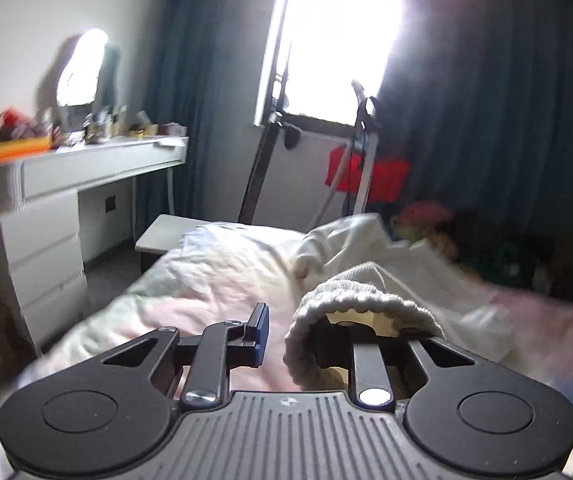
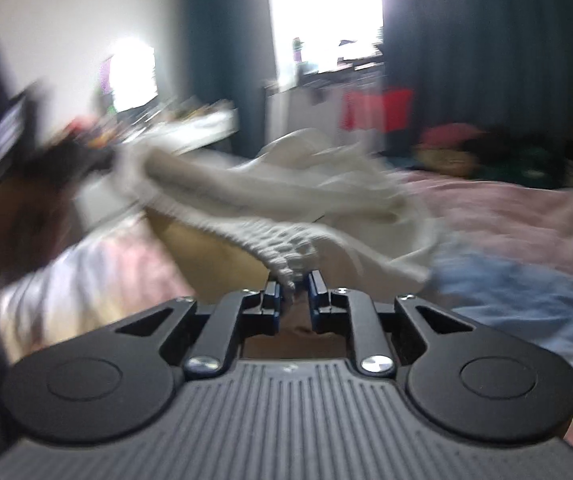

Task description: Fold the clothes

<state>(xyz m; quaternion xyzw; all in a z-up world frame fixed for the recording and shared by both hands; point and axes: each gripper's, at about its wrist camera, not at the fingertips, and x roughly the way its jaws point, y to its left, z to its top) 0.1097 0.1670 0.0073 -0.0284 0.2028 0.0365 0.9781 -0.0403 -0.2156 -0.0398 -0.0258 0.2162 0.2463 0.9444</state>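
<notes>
Cream ribbed knit sweater (image 2: 270,204) stretches above the pink bed (image 2: 506,216) between my claws: right claw (image 2: 295,286) pinches its chunky hem; left claw (image 1: 292,332), nearly together, has knit draped over one finger.

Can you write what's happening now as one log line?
step: fold sweater | left gripper: sweater draped over one finger | right gripper: sweater between fingers | bed: under sweater

both grippers share one build — the left gripper (image 1: 286,334) and the right gripper (image 2: 296,294) have black linkage arms, blue pads, silver pivot screws, round black discs at either side and a ribbed grey housing between.
</notes>
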